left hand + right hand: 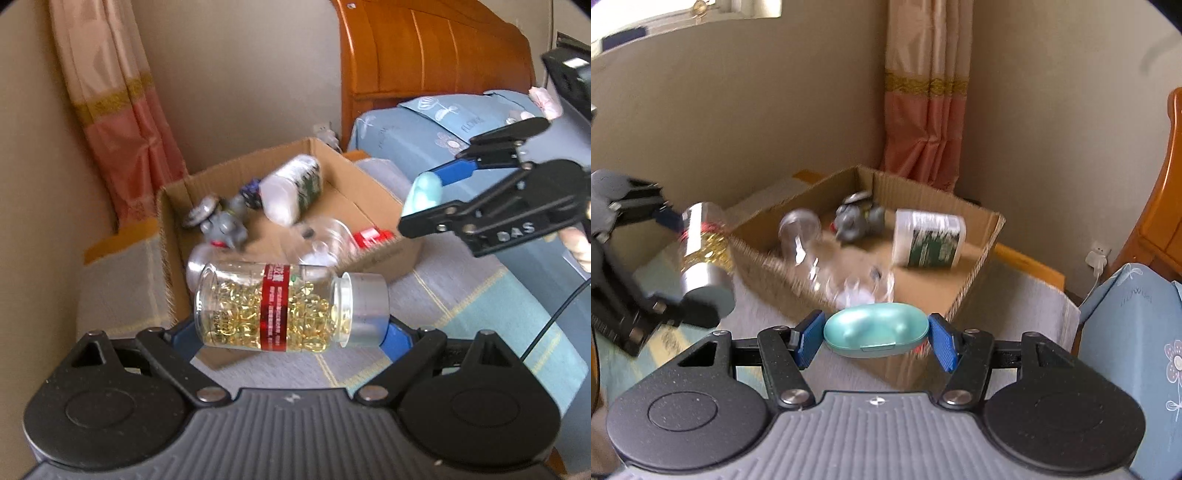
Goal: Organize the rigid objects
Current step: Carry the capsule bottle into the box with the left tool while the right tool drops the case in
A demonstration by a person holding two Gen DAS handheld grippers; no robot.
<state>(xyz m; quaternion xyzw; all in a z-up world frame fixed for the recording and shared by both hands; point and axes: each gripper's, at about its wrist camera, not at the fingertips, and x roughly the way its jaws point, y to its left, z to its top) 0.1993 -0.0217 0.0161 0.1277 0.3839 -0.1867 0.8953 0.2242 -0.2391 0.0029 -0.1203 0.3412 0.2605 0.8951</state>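
Curtain (pixel 925 92): pink and cream with a gold band, hanging in the room corner at 12 o'clock in the right wrist view, at 10 o'clock in the left.

Wall (pixel 738 122): plain beige on both sides of the curtain.

Wooden headboard (pixel 424 51): orange-brown, glossy, at 1 o'clock in the left wrist view.

Blue pillow (pixel 436 125): flower print, lying just below the headboard.

White plug (pixel 1099 258): in a wall socket at 3 o'clock in the right wrist view, cord hanging down.

Blanket (pixel 461 295): pale checked, grey and teal, covering the bed.
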